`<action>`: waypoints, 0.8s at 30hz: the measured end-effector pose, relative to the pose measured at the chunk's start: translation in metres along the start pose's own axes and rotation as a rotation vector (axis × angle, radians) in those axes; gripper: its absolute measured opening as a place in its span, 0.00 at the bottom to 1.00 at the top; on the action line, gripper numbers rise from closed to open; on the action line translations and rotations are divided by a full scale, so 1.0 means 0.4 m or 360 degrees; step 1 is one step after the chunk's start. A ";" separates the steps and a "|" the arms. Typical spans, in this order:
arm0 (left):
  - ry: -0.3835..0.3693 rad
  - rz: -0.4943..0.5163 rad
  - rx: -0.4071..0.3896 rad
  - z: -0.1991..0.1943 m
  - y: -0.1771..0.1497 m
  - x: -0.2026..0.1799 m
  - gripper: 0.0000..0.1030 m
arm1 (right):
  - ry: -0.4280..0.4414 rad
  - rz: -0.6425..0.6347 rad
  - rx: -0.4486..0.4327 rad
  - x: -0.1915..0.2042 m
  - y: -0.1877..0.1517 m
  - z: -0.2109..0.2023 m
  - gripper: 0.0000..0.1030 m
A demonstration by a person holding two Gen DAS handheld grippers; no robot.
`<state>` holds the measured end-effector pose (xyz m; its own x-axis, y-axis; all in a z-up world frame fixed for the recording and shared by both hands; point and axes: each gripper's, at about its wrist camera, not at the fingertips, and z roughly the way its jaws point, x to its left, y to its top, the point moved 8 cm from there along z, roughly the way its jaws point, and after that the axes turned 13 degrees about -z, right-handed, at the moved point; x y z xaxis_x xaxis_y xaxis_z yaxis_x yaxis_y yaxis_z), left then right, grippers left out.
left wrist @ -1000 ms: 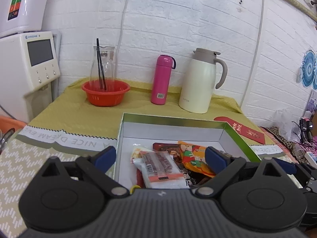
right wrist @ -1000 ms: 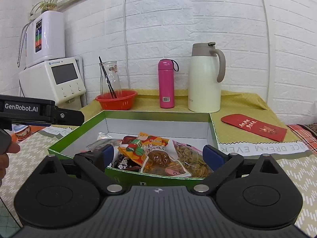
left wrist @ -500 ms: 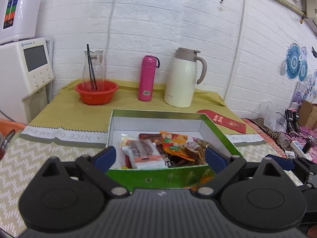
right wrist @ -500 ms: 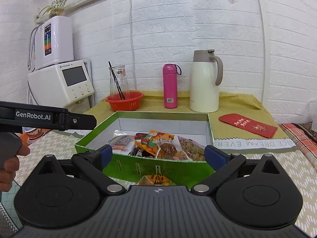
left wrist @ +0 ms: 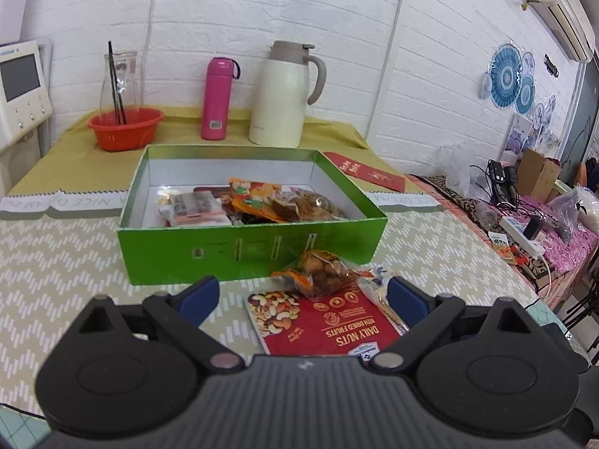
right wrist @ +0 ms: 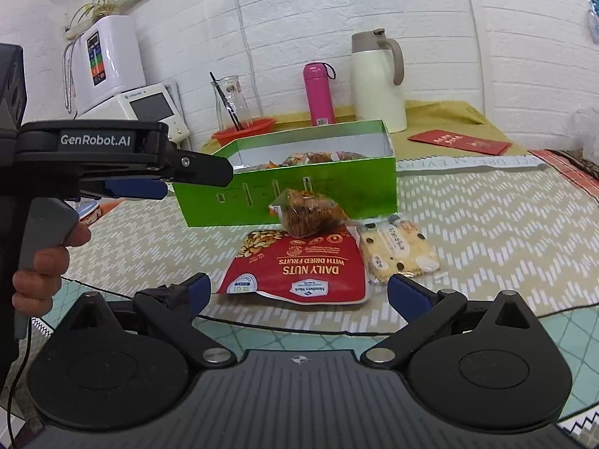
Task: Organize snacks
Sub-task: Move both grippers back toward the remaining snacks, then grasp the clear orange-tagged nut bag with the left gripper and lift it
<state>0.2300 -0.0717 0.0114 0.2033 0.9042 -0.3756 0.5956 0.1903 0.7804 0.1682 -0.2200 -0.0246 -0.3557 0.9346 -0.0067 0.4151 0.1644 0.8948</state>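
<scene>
Left tool [left wrist: 303, 295]: blue pads apart, nothing between, held above the tabletop [left wrist: 56, 262] w/ the nuts pouch in front. Right tool [right wrist: 295, 292]: pads also apart, empty, low over the near edge of the tabletop.

Green box [left wrist: 251, 247] open, sitting mid-tabletop; several snack packs piled inside, toward its near right part, e.g. orange packet [left wrist: 258, 196] and clear bag of brown bits [left wrist: 307, 204].

3 snacks outside the box, on the tabletop just in front of its near wall:
- Red "Daily Nuts" pouch [right wrist: 299, 265] lying flat.
- Clear bag of brown snacks [right wrist: 309, 211] resting partly on the pouch's far edge, touching or nearly touching the box wall; can't tell which.
- Pale biscuit pack [right wrist: 397, 250] just beside the pouch, on its right.

Behind the box, on yellow cloth: orange bowl [left wrist: 125, 129] w/ glass carafe, pink flask [left wrist: 217, 97], cream thermos jug [left wrist: 282, 93], red envelope [left wrist: 365, 172].

Left tool's body & person's hand [right wrist: 37, 265] visible at left in right wrist view.
</scene>
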 end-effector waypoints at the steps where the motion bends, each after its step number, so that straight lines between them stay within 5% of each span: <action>1: -0.0012 -0.0002 0.0013 0.007 -0.004 -0.003 0.92 | -0.0012 0.0000 0.0000 -0.004 0.002 0.001 1.00; 14: -0.0090 -0.0021 0.0050 0.102 0.026 -0.029 0.90 | -0.0029 -0.0020 -0.0043 -0.036 0.075 0.096 1.00; 16: -0.0104 -0.0038 0.0066 0.123 0.034 -0.030 0.83 | -0.0016 -0.0044 -0.0025 -0.037 0.085 0.119 1.00; 18: -0.0122 -0.0068 0.0118 0.147 0.039 -0.027 0.47 | -0.0004 -0.0053 -0.0010 -0.037 0.093 0.141 1.00; 24: -0.0114 -0.0153 0.0184 0.202 0.042 0.005 0.45 | 0.0014 -0.0082 0.0033 -0.038 0.106 0.201 0.89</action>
<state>0.3031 -0.0977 -0.0167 0.1934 0.8537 -0.4836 0.6997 0.2255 0.6779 0.2584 -0.2019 -0.0224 -0.3846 0.9218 -0.0487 0.4130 0.2190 0.8840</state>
